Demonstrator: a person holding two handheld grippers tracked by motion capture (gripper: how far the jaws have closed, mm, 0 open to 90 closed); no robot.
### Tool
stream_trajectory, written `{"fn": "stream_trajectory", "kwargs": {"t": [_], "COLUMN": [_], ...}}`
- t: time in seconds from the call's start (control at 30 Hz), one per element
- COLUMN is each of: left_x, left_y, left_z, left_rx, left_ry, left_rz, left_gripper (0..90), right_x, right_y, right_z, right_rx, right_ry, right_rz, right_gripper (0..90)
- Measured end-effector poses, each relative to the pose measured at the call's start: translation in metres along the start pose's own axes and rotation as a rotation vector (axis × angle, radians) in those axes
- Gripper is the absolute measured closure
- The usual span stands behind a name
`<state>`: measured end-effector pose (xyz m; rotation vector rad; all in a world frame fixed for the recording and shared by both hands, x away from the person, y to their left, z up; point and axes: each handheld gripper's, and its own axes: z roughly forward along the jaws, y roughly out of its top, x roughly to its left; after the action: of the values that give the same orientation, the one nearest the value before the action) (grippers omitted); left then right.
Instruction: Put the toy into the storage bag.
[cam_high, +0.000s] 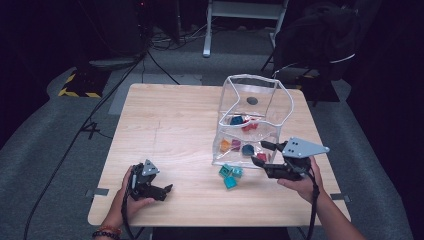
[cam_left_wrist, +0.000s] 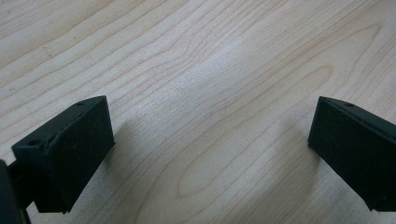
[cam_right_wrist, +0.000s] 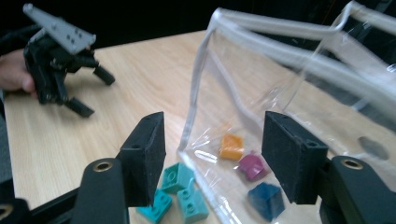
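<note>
- Teal blocks (cam_high: 230, 174), three of them, lie in a cluster on the bench (cam_high: 165, 130), just outside the front corner of the clear bag (cam_high: 255, 120).
- Inside the bag lie orange (cam_right_wrist: 231, 146), magenta (cam_right_wrist: 252, 166) and dark blue (cam_right_wrist: 266, 199) blocks.
- Right gripper (cam_high: 265, 159): jaws apart and empty, the bag's front edge between them.
- Left gripper (cam_high: 167, 192): wide open, empty, low over bare bench, well apart from the blocks.

A dim lab or recording studio: a pale wooden worktop (cam_high: 170, 130) stands alone on grey carpet (cam_high: 45, 135), black cables (cam_high: 100, 107) trailing off at 10 o'clock, yellow-and-black hazard tape (cam_high: 75, 92) beyond, a white metal frame (cam_high: 245, 20) at 12 o'clock.
</note>
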<state>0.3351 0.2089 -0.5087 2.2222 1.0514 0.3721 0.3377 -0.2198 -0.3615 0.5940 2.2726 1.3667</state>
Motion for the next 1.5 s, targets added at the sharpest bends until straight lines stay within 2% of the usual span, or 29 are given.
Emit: {"fn": "stream_trajectory", "kwargs": {"t": [0.07, 0.2, 0.5, 0.7, 1.13, 1.23, 1.43, 1.5], "left_x": [0.0, 0.0, 0.0, 0.0, 0.0, 0.0, 0.0, 0.0], "left_y": [0.0, 0.0, 0.0, 0.0, 0.0, 0.0, 0.0, 0.0], "left_z": [0.0, 0.0, 0.0, 0.0, 0.0, 0.0, 0.0, 0.0], "left_rx": [0.0, 0.0, 0.0, 0.0, 0.001, 0.0, 0.0, -0.001], "left_ry": [0.0, 0.0, 0.0, 0.0, 0.0, 0.0, 0.0, 0.0], "left_rz": [0.0, 0.0, 0.0, 0.0, 0.001, 0.0, 0.0, 0.001], "left_gripper": [0.5, 0.5, 0.5, 0.5, 0.5, 0.5, 0.5, 0.5], "right_x": [0.004, 0.014, 0.04, 0.051, 0.054, 0.054, 0.056, 0.055], "right_y": [-0.008, -0.023, -0.055, -0.077, -0.097, -0.097, -0.099, -0.099], "right_z": [0.005, 0.018, 0.045, 0.066, 0.1, 0.105, 0.112, 0.112], "right_rx": [0.015, 0.056, 0.13, 0.202, 0.263, 0.263, 0.274, 0.273], "right_ry": [0.024, 0.045, 0.126, 0.146, 0.107, 0.095, 0.084, 0.083], "right_rz": [0.013, 0.005, -0.001, 0.004, 0.051, 0.065, 0.063, 0.066], "right_gripper": [40.5, 40.5, 41.0, 41.4, 40.6, 40.6, 40.6, 43.3]}}
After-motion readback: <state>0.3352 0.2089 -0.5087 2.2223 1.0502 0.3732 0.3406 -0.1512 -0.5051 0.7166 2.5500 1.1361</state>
